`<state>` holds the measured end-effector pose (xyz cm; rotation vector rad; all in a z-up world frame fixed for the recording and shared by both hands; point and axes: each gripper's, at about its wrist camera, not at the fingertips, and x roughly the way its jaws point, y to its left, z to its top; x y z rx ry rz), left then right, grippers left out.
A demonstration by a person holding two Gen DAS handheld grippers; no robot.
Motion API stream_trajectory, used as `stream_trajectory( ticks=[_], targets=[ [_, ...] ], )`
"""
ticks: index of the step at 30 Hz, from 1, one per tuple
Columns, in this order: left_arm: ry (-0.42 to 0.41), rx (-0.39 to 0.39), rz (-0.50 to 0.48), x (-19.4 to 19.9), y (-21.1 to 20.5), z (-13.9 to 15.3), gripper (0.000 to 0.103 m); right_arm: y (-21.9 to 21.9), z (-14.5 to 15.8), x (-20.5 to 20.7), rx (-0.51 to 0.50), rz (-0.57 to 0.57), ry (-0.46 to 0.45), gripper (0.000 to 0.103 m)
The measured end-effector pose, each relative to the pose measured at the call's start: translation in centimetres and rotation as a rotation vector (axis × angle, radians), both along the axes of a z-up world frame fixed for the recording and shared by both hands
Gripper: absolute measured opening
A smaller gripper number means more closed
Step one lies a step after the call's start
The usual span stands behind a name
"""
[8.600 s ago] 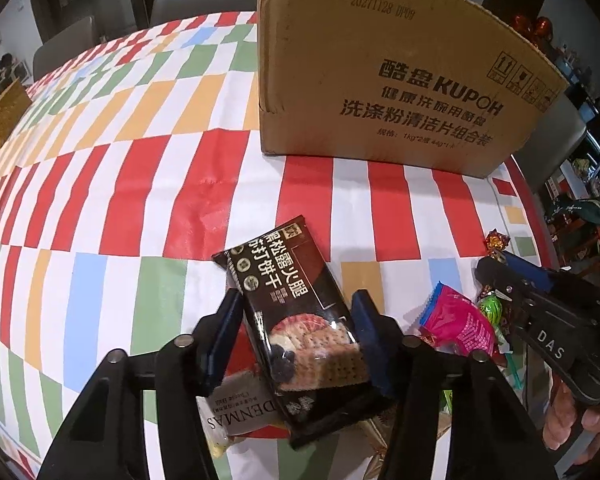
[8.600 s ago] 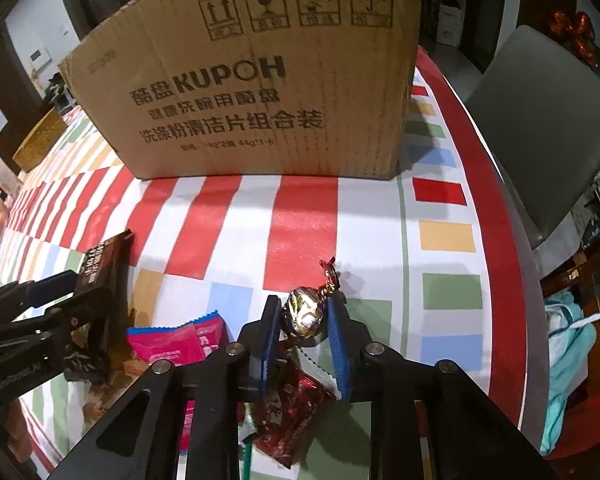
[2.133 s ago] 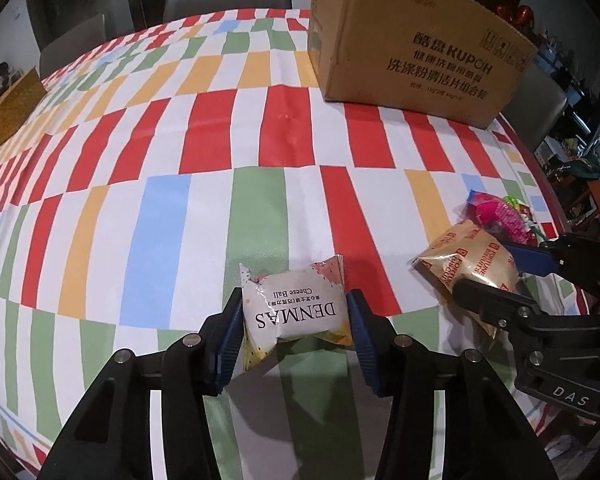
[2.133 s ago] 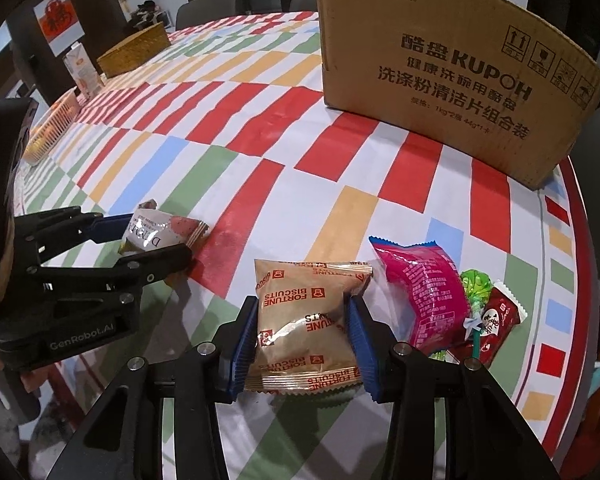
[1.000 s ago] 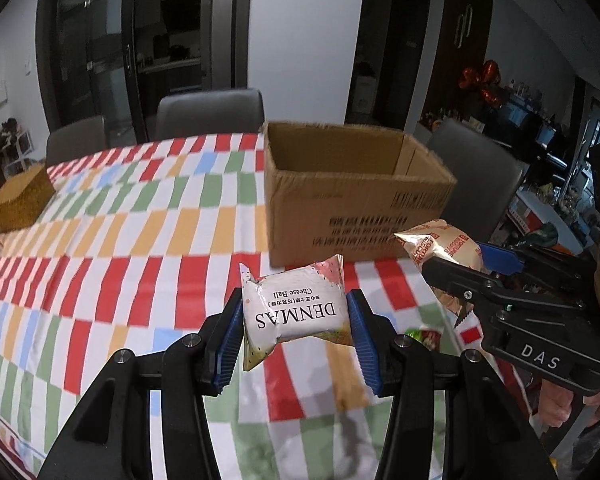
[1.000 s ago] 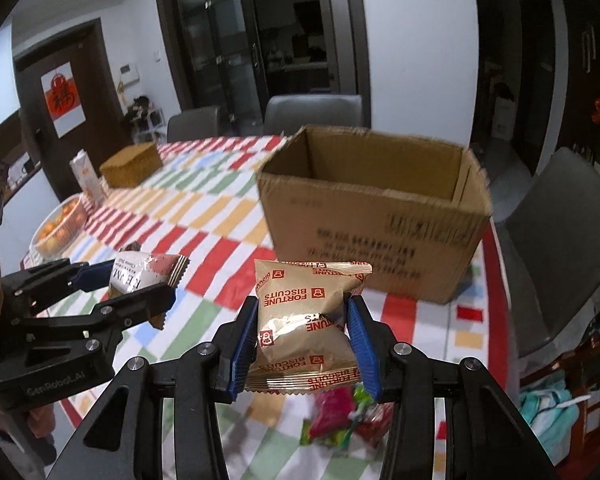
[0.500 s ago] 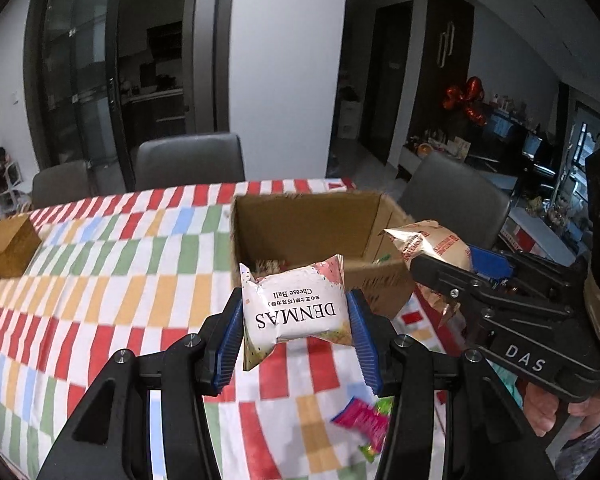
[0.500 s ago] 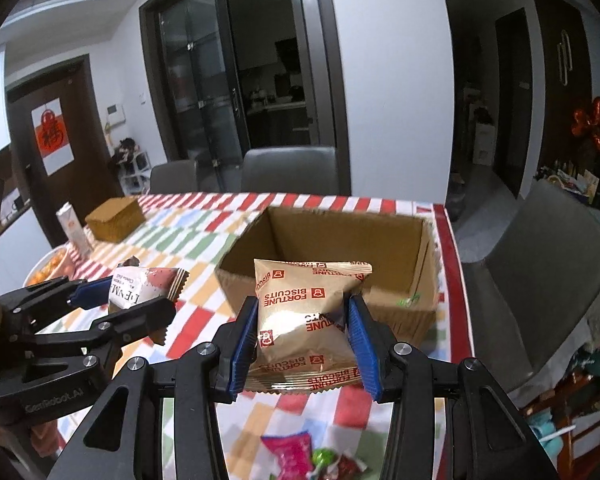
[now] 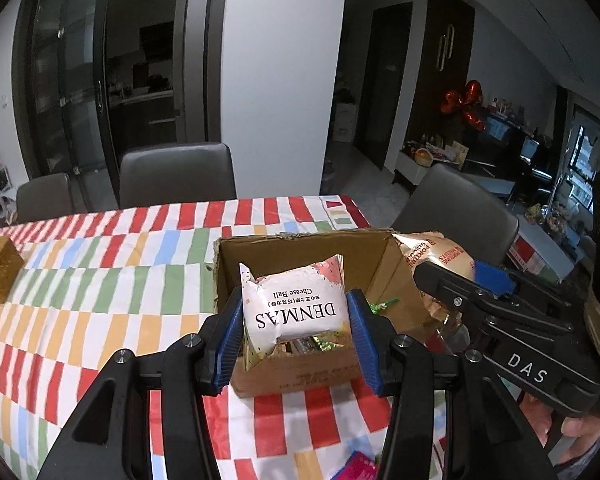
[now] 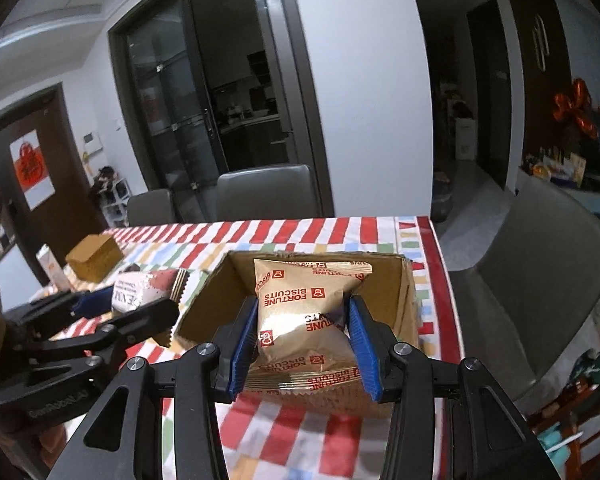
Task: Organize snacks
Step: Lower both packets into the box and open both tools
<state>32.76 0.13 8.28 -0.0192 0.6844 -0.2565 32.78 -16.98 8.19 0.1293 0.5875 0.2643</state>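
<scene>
My left gripper (image 9: 296, 320) is shut on a white Denmas cheese ball packet (image 9: 296, 312) and holds it above the open cardboard box (image 9: 300, 248). My right gripper (image 10: 304, 328) is shut on a gold Fortune Biscuits packet (image 10: 304, 316), also over the box (image 10: 410, 308). Each gripper shows in the other's view: the right one (image 9: 456, 276) with its packet (image 9: 432, 252), the left one (image 10: 132, 308) with its packet (image 10: 140, 286). Several snacks (image 9: 324, 344) lie inside the box.
The box stands on a table with a striped cloth (image 9: 100, 280). A pink packet (image 9: 358, 468) lies on the cloth near me. A woven gold box (image 10: 94, 258) and a carton (image 10: 52, 268) stand far left. Grey chairs (image 9: 176, 176) ring the table.
Both grippers lifted their packets off the table, rose and moved forward. They now hang over the box opening, closer than half a second ago.
</scene>
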Motion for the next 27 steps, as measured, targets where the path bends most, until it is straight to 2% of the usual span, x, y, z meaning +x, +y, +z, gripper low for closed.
stream_trajectory(
  ticks=[4,9,12,14,15,16,17,23,27],
  targets=[
    [0.031,-0.035,0.014,2.3,0.3,-1.1,0.05,-0.2,-1.2,2.1,0.026,-0.028,0.049,0.046],
    [0.066,-0.003,0.038,4.4,0.2,-2.7,0.05,0.3,-2.4,3.8,0.002,-0.031,0.086,0.046],
    [0.087,0.009,0.056,5.5,0.0,-3.3,0.054,0.3,-2.9,4.5,-0.003,-0.039,0.098,0.046],
    [0.095,0.026,0.082,5.9,-0.1,-3.5,0.072,0.1,-3.1,4.9,-0.001,-0.049,0.103,0.048],
    [0.092,0.032,0.093,5.8,0.1,-3.5,0.075,-0.1,-3.3,5.0,-0.002,-0.057,0.11,0.053],
    [0.086,0.036,0.097,5.5,0.2,-3.6,0.076,-0.3,-3.3,5.0,0.0,-0.072,0.116,0.063],
    [0.085,0.043,0.097,5.2,0.3,-3.6,0.077,-0.5,-3.4,4.7,0.006,-0.086,0.111,0.067],
    [0.039,0.098,0.089,1.8,-0.1,-3.2,0.082,-1.0,-3.6,2.4,-0.002,-0.1,0.067,0.067],
    [0.019,0.075,0.074,-0.9,-0.4,-2.7,0.082,-1.2,-3.4,0.3,-0.009,-0.086,0.034,0.067]
  ],
)
